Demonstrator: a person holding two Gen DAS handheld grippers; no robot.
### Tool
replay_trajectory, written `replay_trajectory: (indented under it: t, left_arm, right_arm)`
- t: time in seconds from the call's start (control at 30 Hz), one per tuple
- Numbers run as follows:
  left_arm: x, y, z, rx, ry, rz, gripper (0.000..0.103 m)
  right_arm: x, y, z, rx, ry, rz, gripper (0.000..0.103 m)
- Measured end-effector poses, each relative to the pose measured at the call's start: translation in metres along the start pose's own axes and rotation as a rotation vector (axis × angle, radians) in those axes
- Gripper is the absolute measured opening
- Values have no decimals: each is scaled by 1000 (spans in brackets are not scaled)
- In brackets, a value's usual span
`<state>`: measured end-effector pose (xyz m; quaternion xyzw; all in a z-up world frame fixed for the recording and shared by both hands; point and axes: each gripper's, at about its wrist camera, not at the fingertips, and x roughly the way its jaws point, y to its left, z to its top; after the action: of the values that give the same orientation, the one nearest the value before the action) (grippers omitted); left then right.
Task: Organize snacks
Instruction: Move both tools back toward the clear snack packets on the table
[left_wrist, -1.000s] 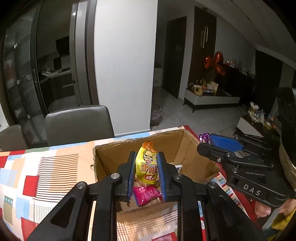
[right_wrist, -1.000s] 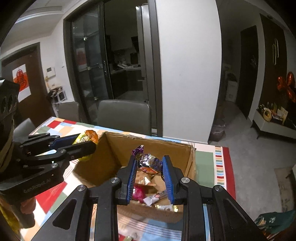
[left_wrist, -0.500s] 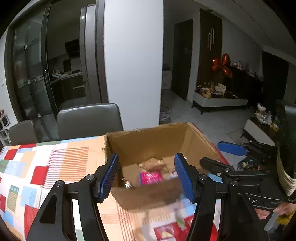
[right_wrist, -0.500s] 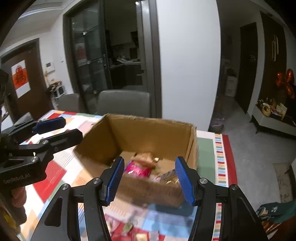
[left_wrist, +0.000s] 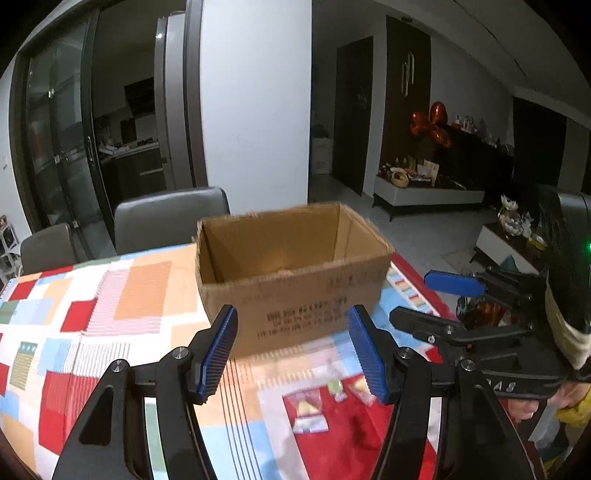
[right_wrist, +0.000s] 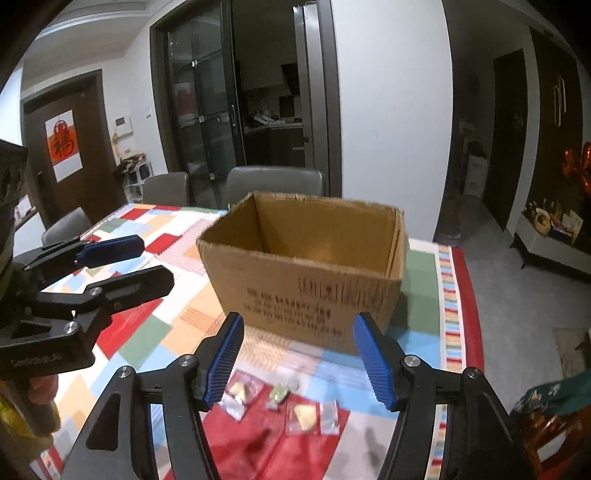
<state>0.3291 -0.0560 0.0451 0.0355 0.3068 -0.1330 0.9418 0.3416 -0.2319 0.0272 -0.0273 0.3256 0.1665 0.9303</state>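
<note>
Table (left_wrist: 122, 295): carries everything under a patchwork cloth; it lies below and ahead of both tongs, a working surface low enough for the two to reach down onto.

Box (left_wrist: 291, 273): open cardboard box, upright, directly ahead of both tongs and beyond their tips. Its open top faces up, so snacks can be dropped in from above. Its contents are hidden from this low angle.

Left tongs (left_wrist: 291, 350): jaws have just been opening and stand about half apart, with nothing between the blue pads (left_wrist: 218, 354). Judgement: empty and pointed down at the cloth, ready for another pick.

Right tongs (right_wrist: 299, 358): jaws have just been opening, likewise about half apart and holding nothing. They sit level with the left tongs, just beside them, so both can work the same patch of cloth.

Loose snacks (right_wrist: 295, 406): several small wrapped pieces lying flat on the cloth, below and between the right tongs' tips, on the near side of the box and apart from it. The left wrist view shows the same group under its right pad. Judgement: these are yet to be boxed; being flat and small, each calls for a low, near-closing pinch.

Foil-wrapped piece (left_wrist: 480, 314): a shiny item seen beside the right tongs in the left wrist view; whether it touches them I cannot tell.
</note>
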Motion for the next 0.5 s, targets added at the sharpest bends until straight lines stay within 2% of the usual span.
replay_trajectory:
  t: [0.23, 0.5]
  left_arm:
    - [8, -8, -35, 0, 47, -9, 61]
    - [30, -15, -68, 3, 101, -47, 61]
  right_arm:
    - [5, -1, -30, 7, 28, -3, 63]
    - [27, -5, -64, 25, 103, 16, 63]
